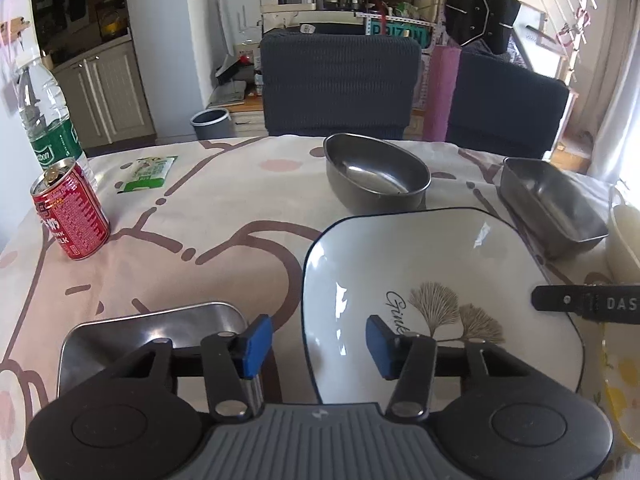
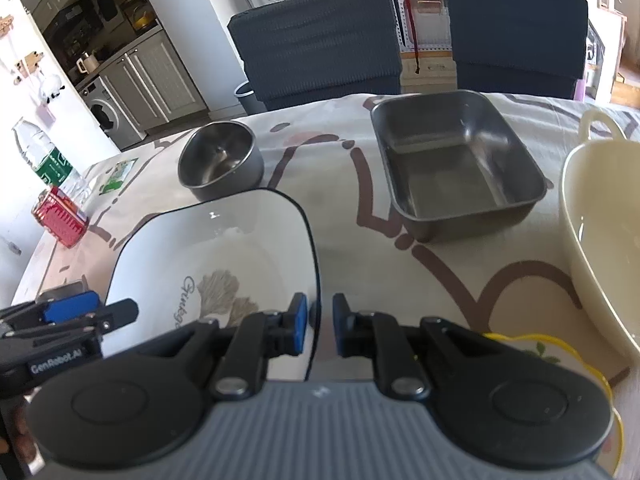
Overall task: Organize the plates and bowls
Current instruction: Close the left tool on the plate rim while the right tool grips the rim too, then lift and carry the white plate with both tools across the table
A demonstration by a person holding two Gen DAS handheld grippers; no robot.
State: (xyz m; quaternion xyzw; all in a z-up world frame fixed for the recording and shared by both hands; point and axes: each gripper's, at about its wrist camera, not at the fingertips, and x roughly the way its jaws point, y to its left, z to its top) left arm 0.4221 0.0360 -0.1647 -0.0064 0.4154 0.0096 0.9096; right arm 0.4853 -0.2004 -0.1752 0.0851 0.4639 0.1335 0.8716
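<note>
Clamping the white plate (image 2: 208, 248) rim, right gripper (image 2: 320, 326) jaws nearly closed.

The cream basin (image 2: 600, 240) runs off the right edge.

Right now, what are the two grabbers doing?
Left gripper: open around the white plate's edge, not squeezing.
Right gripper: shut on the plate's rim.

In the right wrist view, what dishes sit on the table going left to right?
Red can → round steel bowl → white square plate → rectangular steel tray → cream basin.
</note>
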